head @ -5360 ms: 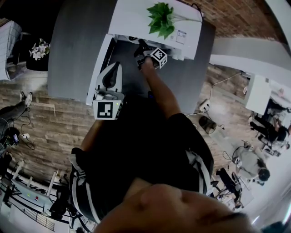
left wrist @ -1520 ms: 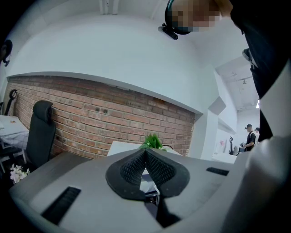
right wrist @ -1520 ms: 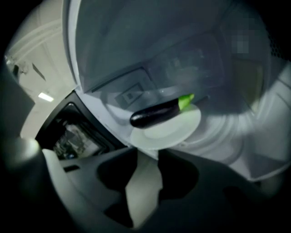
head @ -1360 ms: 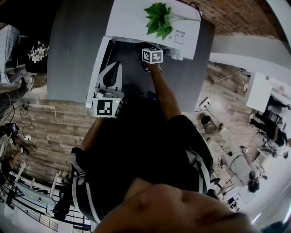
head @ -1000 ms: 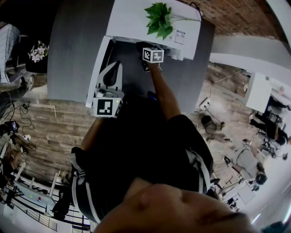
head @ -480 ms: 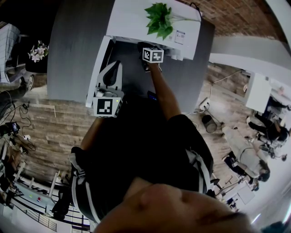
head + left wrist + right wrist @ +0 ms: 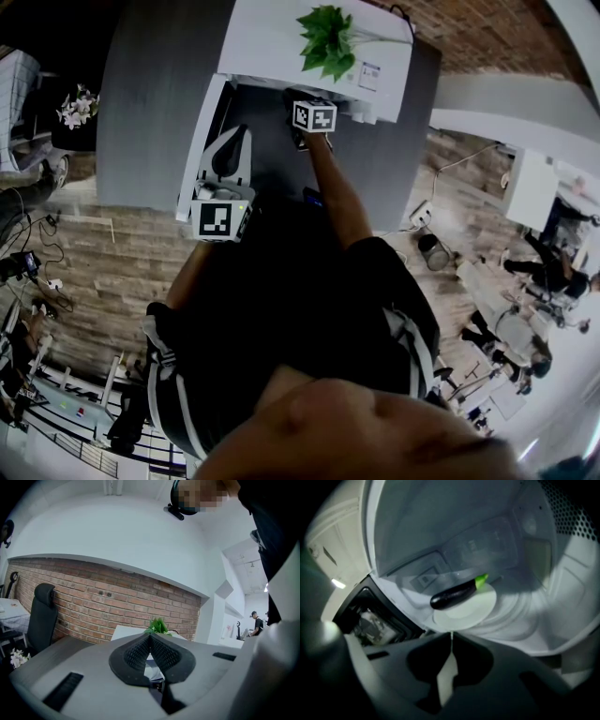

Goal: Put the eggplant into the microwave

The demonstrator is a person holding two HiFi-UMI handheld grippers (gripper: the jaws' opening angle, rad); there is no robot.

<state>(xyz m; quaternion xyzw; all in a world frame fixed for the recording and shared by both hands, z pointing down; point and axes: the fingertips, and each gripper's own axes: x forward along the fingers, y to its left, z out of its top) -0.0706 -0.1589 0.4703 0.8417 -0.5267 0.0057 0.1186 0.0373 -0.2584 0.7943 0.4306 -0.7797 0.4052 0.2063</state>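
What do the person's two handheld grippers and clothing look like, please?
Both grippers have pale grey bodies and black, wedge-shaped jaw pads: the left gripper and the right gripper, whose jaws have just closed on nothing. Each carries a white cube with black square markers. The person wears a black short-sleeved top.

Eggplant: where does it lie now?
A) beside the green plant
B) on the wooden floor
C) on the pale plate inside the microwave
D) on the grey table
C: the right gripper view shows the eggplant lying on the plate inside the microwave.
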